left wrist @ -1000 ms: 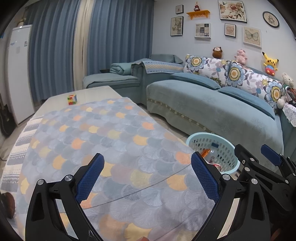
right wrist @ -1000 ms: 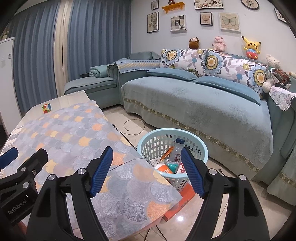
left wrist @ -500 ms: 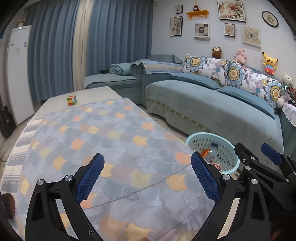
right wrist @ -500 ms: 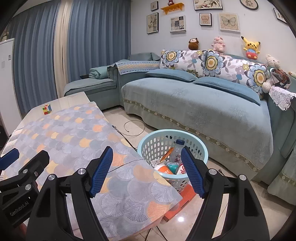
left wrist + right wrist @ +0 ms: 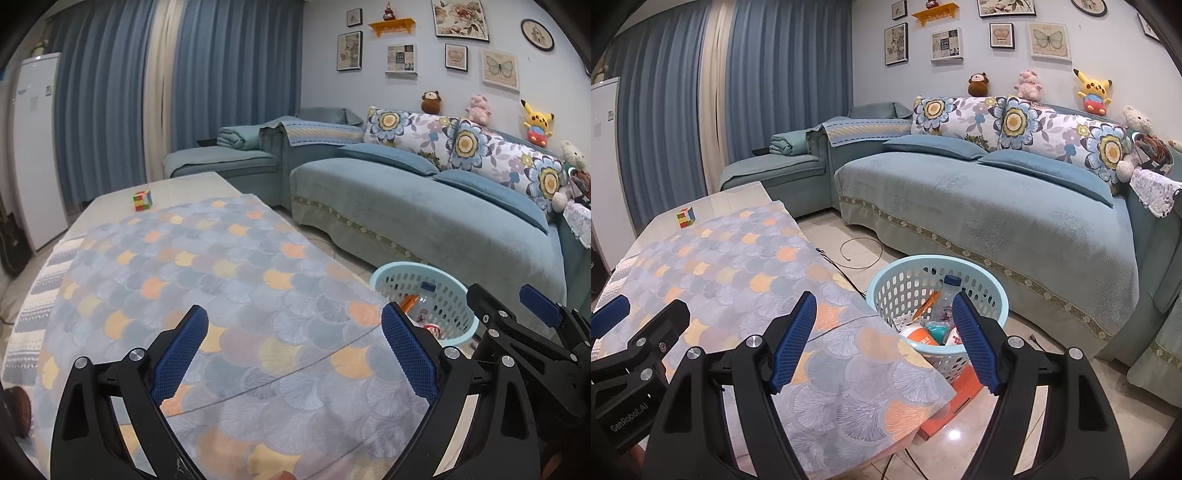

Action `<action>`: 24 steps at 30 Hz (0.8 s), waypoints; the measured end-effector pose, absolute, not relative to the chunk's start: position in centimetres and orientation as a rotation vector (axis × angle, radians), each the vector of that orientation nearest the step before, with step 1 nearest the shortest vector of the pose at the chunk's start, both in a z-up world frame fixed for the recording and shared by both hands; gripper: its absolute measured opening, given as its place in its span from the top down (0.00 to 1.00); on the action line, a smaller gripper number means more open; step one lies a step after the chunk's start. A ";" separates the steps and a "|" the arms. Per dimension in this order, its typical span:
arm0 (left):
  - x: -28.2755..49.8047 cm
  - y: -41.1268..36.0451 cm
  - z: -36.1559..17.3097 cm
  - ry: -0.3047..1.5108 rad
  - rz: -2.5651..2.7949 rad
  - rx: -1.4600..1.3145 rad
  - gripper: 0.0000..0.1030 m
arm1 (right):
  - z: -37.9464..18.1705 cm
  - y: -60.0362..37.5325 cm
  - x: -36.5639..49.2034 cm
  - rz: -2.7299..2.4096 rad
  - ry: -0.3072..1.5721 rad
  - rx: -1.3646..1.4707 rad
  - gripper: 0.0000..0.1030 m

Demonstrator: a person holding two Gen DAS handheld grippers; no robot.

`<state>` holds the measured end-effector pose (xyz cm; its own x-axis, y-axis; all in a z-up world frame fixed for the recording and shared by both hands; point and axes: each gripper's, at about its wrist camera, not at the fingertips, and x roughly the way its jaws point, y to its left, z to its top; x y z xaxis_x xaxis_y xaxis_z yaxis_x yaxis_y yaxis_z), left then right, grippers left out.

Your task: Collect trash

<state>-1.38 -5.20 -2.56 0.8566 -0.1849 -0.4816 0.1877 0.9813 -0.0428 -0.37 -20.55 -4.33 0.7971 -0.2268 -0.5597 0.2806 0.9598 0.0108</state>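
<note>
A light blue perforated basket (image 5: 993, 291) stands on the floor beside the table's right edge; it also shows in the left wrist view (image 5: 388, 275). It holds trash: a clear bottle with a blue cap (image 5: 946, 301), an orange wrapper (image 5: 925, 306), a teal packet (image 5: 938, 329) and red-and-white cups (image 5: 916, 335). My left gripper (image 5: 291, 354) is open and empty above the scale-patterned tablecloth (image 5: 207, 280). My right gripper (image 5: 882, 332) is open and empty, over the table's corner, with the basket just beyond its right finger.
A colourful puzzle cube (image 5: 142, 200) sits at the table's far end. A blue sofa (image 5: 997, 206) with floral cushions runs along the right. A cable (image 5: 860, 253) lies on the tiled floor. An orange box (image 5: 960, 395) lies under the basket. A white fridge (image 5: 35, 147) stands far left.
Both grippers stay open and empty. The views shift only very slightly; nothing on the table or in the basket has moved.
</note>
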 end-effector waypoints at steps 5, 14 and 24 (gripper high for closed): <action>-1.2 -5.4 -2.8 0.499 -0.182 0.041 0.11 | -4.4 -20.8 -0.4 -0.276 0.589 0.099 0.30; -1.1 -5.1 -2.8 0.510 -0.169 0.047 0.11 | -4.6 -21.0 -0.3 -0.271 0.594 0.100 0.30; -1.0 -5.3 -2.9 0.516 -0.162 0.053 0.11 | -4.9 -21.2 -0.2 -0.273 0.597 0.105 0.30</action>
